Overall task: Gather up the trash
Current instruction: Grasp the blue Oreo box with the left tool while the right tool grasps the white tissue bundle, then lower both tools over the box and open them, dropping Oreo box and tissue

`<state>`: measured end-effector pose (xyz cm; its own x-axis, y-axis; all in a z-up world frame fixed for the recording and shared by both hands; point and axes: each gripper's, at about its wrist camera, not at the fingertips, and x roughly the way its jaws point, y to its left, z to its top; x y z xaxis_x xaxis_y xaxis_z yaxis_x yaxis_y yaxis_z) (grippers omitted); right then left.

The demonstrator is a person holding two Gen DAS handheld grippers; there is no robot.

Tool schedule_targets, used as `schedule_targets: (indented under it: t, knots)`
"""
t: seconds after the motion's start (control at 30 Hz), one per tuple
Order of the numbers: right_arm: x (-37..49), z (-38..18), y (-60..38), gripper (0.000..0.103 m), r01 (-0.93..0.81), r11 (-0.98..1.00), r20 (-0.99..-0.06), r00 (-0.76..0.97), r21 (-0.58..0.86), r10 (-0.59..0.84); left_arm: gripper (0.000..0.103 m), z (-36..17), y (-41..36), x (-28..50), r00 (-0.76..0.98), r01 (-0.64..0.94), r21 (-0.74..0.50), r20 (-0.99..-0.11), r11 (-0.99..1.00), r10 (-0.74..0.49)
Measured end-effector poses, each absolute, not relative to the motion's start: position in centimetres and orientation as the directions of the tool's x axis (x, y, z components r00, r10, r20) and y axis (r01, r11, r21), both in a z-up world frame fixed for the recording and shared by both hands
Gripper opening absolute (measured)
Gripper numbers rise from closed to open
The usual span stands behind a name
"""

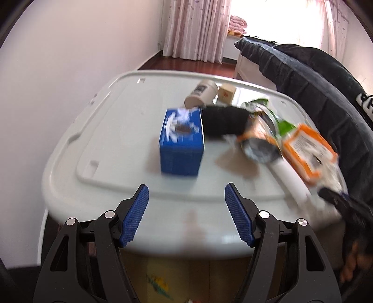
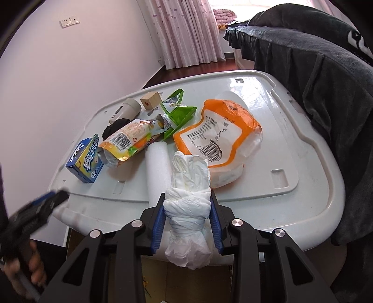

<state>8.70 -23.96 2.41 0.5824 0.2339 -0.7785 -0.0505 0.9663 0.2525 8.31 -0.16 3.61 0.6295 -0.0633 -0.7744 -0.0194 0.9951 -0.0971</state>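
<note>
White wad [image 2: 187, 205] at surface's [image 2: 268, 205] near edge, clamped betw right tongs [image 2: 187, 206], beside white foam tube [image 2: 157, 167] & orange bag [image 2: 221, 130]. Left tongs [image 1: 186, 200] open, empty, w/ blue box [image 1: 181, 144] mid-surface ahead.

A: What is the room like?
B: Plain pale walls [image 2: 70, 77], with a pair of white wall sockets [image 2: 69, 21] high on one. Dark red-brown wooden floor [image 1: 186, 64] at the far end.
A: Any window?
B: Yes, a bright window [image 1: 279, 18] glaring white, hung with pink patterned curtains [image 2: 186, 32]. Folded pink bedding [image 1: 237, 24] sits by it.
A: Furniture?
B: A dark blanket [image 2: 326, 81] draped over something on the right.
</note>
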Motion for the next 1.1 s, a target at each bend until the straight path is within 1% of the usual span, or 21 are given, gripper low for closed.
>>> schedule_targets:
  t: [0.17, 0.33, 0.53, 0.57, 0.6, 0.87, 1.1]
  knots:
    - [8.7, 2.7, -23.6, 0.035, -0.07, 0.968, -0.773, 0.59, 0.239, 0.234, 0.067, 2.6, -0.3, 11.9, 0.641, -0.03, -0.079, -0.766, 0.996, -0.042]
    - [8.7, 2.4, -23.3, 0.035, -0.085, 0.969, -0.778, 0.581, 0.233, 0.239, 0.067, 2.0, 0.2, 14.1, 0.65, -0.033, -0.108, -0.758, 0.994, -0.06]
    - [9.1, 1.9, -23.1, 0.035, -0.086, 0.971, -0.787, 0.573, 0.222, 0.23, 0.066, 0.6, -0.7, 15.8, 0.63, -0.016, -0.063, -0.776, 0.998, -0.039]
    - [9.1, 1.8, -23.0, 0.035, -0.086, 0.972, -0.788, 0.572, 0.217, 0.226, 0.061, 0.3, -0.8, 15.8, 0.628, -0.018, -0.061, -0.777, 0.998, -0.037]
    - [9.1, 1.7, -22.9, 0.035, -0.086, 0.974, -0.791, 0.57, 0.211, 0.222, 0.049, -0.1, -0.9, 15.9, 0.625, -0.024, -0.048, -0.781, 0.999, -0.022]
    - [9.0, 1.5, -22.6, 0.035, -0.103, 0.975, -0.798, 0.562, 0.196, 0.219, 0.047, 0.3, -0.7, 14.9, 0.652, -0.026, -0.043, -0.758, 0.999, -0.016]
    - [8.6, 2.0, -22.3, 0.035, -0.123, 0.973, -0.783, 0.577, 0.197, 0.231, 0.046, 2.6, -1.7, 12.0, 0.681, 0.006, -0.008, -0.733, 1.0, -0.01]
